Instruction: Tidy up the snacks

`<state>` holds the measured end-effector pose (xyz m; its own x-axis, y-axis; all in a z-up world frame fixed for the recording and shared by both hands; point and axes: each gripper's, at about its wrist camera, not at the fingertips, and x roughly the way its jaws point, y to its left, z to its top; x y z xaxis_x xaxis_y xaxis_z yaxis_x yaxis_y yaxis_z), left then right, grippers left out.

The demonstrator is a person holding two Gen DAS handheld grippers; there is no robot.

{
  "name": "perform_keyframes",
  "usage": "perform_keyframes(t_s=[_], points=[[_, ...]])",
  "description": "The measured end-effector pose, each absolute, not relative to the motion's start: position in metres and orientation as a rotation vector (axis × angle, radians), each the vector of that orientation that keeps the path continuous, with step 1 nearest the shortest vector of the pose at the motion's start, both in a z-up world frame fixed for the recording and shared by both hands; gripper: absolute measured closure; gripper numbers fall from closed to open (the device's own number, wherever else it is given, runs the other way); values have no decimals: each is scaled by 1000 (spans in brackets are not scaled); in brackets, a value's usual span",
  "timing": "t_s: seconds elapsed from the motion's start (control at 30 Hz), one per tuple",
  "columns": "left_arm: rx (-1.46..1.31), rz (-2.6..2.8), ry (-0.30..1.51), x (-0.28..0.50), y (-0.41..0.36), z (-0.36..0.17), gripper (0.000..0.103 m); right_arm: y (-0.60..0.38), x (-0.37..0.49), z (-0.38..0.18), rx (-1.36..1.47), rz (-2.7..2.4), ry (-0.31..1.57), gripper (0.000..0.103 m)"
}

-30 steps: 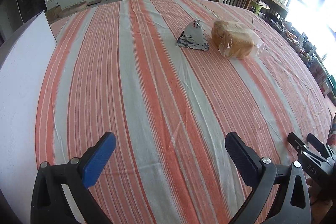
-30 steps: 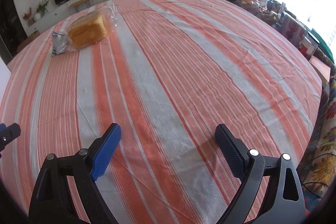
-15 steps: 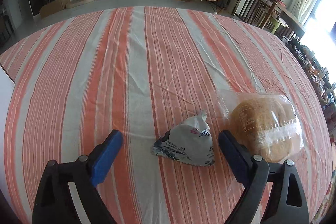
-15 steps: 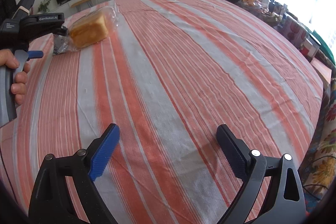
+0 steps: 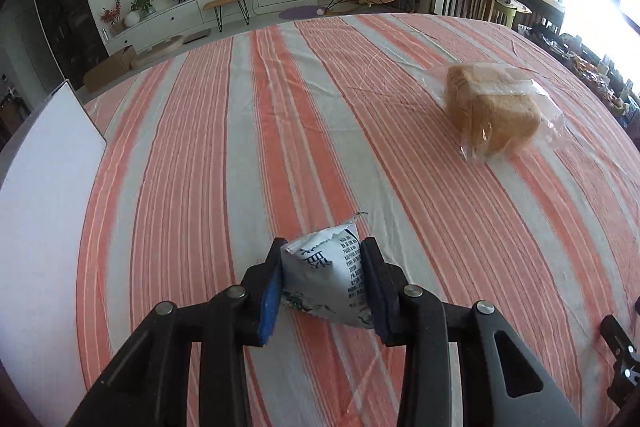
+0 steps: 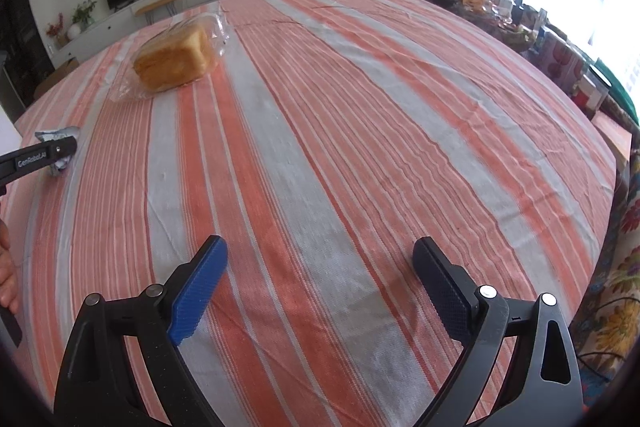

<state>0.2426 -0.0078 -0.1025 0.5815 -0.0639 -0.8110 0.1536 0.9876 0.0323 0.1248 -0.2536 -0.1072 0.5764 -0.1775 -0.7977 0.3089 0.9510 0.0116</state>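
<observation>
Left-wrist view only: the printed face of the snack packet, a white board at the tabletop's left edge, and a black tip of the right tongs at the lower right corner.
Right-wrist view only: a side look at the left tongs, part of a hand at the left edge, and cluttered goods beyond the tabletop's right edge.
Left tongs: jaws have just been closing and now stand narrow, both pads pressed on the sides of the snack packet, clamped on it.
Right tongs: jaws wide apart, nothing between them, poised over bare striped cloth.
Snack packet: nearest thing to the left tongs, between their pads, just above the striped tabletop; whether its base touches the cloth cannot be told.
Snack packet, direction: a pyramid-like pouch, its crimped tip pointing up and away from the tongs, long axis running roughly along the fingers.
Bread loaf: in a clear bag, well apart from the snack packet, farther off and to its right; lies on its side on the tabletop.
Bread loaf, right-wrist view: far left, beyond the left tongs.
</observation>
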Motion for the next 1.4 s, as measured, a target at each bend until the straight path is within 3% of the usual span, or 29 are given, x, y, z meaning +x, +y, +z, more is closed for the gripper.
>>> perform_keyframes(t_s=[0.23,0.3,0.37,0.67,1.4], points=[[-15,-145,950,174,48,-107,63,-253,125,-107,156,-287,914,7],[-44,-160,937,173,54,-109,55,-254,125,-108,156,-288,914,7],[-35,-150,939,175,53,-111,31,-254,125,-108,156,-287,914,7],[20,-60,970,181,46,-119,0,-254,125,-107,156,-288,914,7],[21,-55,952,180,48,-120,0,-254,125,-107,156,-287,915,7]])
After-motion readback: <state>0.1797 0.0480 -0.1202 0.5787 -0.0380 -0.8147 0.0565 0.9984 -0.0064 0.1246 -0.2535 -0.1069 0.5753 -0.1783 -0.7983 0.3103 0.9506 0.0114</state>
